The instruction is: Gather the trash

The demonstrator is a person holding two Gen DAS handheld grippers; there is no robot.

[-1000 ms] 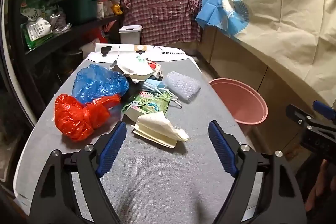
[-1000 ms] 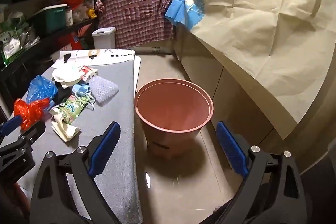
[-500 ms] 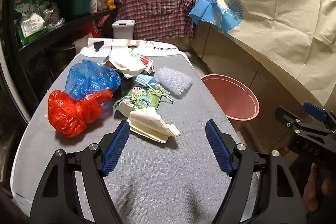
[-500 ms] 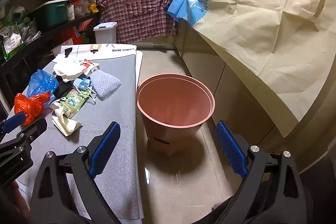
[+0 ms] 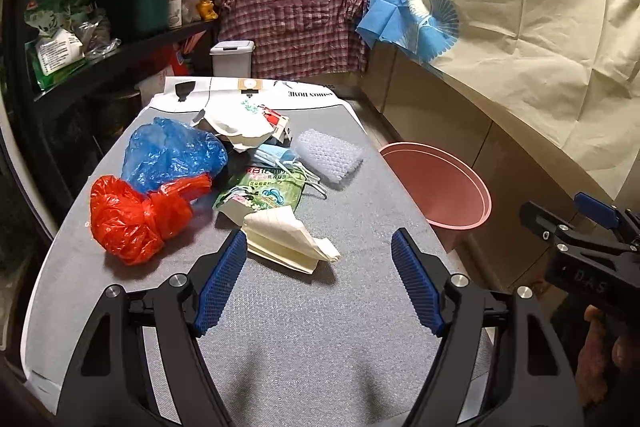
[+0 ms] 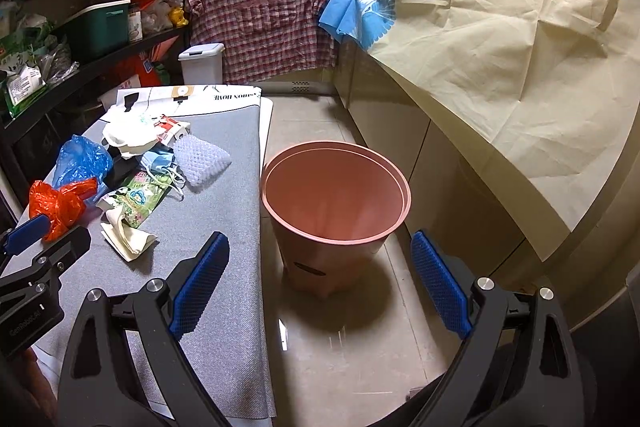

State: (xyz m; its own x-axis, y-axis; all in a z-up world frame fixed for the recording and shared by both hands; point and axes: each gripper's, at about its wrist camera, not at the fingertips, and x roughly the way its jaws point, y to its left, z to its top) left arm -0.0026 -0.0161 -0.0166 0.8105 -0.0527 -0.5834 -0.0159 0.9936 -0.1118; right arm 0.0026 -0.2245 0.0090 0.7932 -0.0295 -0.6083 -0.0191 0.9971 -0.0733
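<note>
The left gripper (image 5: 318,277) has eased forward toward the pile over the last second, so the folded cream paper (image 5: 286,241) now lies just ahead of its wide-open fingers (image 5: 222,277), nearer than it was, with nothing held between them. That closing approach suggests the paper is the first piece to be picked up, though no contact is made yet. Behind it on the grey tabletop (image 5: 320,327) sit the green packet (image 5: 266,193), a red plastic bag (image 5: 128,215), a blue plastic bag (image 5: 172,155), a face mask (image 5: 276,155) and a piece of bubble wrap (image 5: 328,155), all untouched. The right gripper (image 6: 320,285) has barely shifted; its fingers are spread open and empty above the floor, facing the pink bin (image 6: 336,203) that stands beside the tabletop, empty as far as its inside shows.
</note>
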